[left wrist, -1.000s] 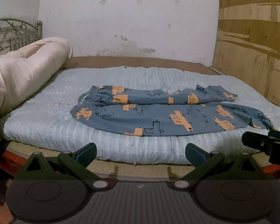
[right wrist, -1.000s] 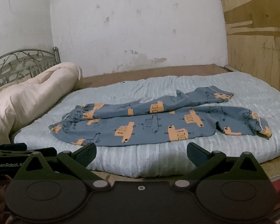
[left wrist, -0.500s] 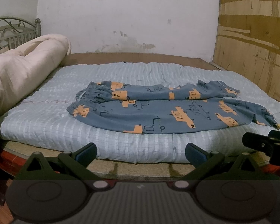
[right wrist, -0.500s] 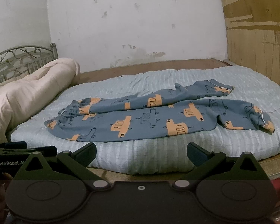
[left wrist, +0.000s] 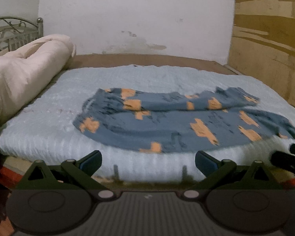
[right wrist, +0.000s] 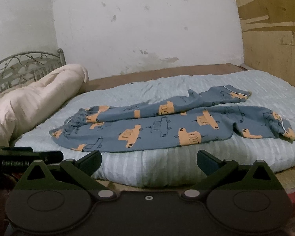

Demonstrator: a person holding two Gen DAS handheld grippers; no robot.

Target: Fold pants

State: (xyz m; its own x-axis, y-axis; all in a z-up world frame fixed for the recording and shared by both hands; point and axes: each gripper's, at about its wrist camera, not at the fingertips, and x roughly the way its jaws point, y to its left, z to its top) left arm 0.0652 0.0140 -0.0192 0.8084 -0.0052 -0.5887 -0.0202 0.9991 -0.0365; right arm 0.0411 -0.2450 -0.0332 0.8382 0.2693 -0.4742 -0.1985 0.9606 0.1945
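Observation:
Blue pants with orange car prints (left wrist: 177,122) lie spread on the light blue mattress (left wrist: 147,76), waistband at the left, legs running right. They also show in the right wrist view (right wrist: 167,125), far leg crumpled, near leg cuff at the right. My left gripper (left wrist: 148,162) is open and empty, low in front of the mattress's near edge, short of the pants. My right gripper (right wrist: 149,163) is open and empty at the same edge. The right gripper's body (left wrist: 287,160) shows at the left view's right side; the left one's body (right wrist: 19,157) shows at the right view's left.
A rolled cream quilt (left wrist: 23,78) lies along the bed's left side against a metal headboard (right wrist: 23,66). A white wall (left wrist: 135,15) stands behind, a plywood panel (left wrist: 269,45) on the right. The mattress (right wrist: 186,82) sits on a wooden bed frame.
Both grippers have dropped lower and moved closer to the mattress's near edge; the pants sit higher in both views. Both jaws stay open. The pants have not moved.

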